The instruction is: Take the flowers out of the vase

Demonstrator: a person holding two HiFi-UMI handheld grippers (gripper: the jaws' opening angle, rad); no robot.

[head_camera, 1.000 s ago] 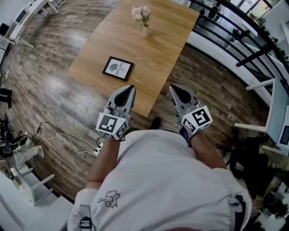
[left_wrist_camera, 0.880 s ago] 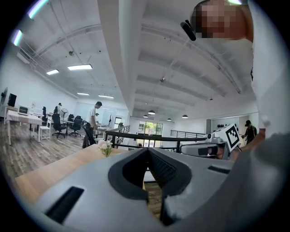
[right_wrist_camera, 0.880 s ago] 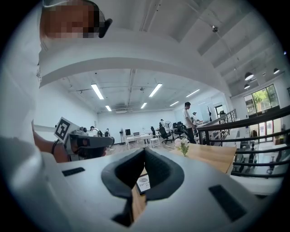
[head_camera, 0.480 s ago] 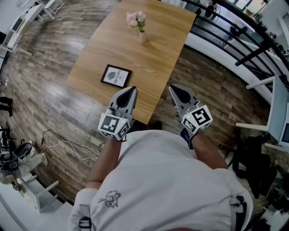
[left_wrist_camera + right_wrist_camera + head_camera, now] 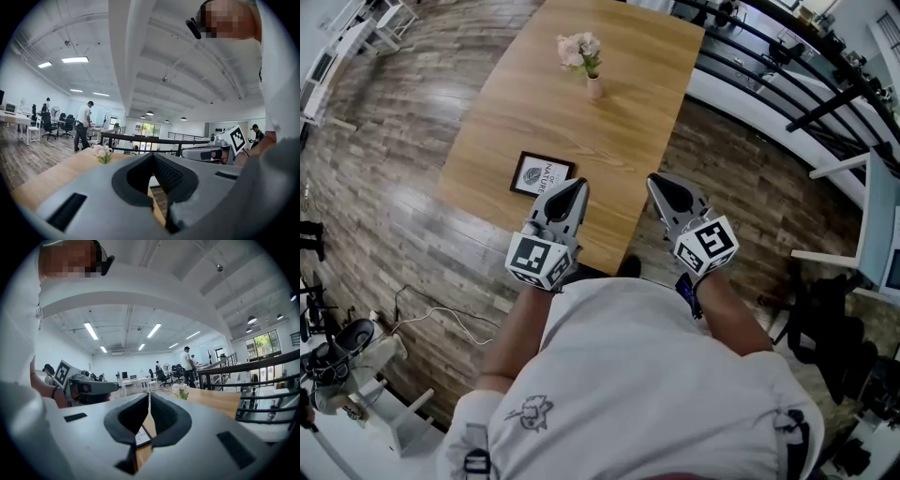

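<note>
Pink flowers (image 5: 581, 49) stand in a small pale vase (image 5: 593, 88) at the far end of a long wooden table (image 5: 619, 122). Both grippers are held level at the table's near edge, far short of the vase. My left gripper (image 5: 576, 185) is shut and empty, its tip over the table beside a framed picture (image 5: 542, 174). My right gripper (image 5: 654, 180) hangs just off the table's right corner; its jaws have just been opening and stand a thin slit apart with nothing between them. The flowers (image 5: 99, 151) show small beyond the left gripper (image 5: 152, 157), and the flowers (image 5: 178, 389) also beyond the right gripper (image 5: 149, 397).
A black railing (image 5: 787, 66) runs along the table's right side. White desks and chairs (image 5: 366, 19) stand at the far left, and cables (image 5: 431, 314) lie on the wooden floor at the left. People stand at desks (image 5: 83, 126) in the background.
Both grippers have moved forward toward the table, the left one now over its near edge by the framed picture. The vase and flowers look nearer.
</note>
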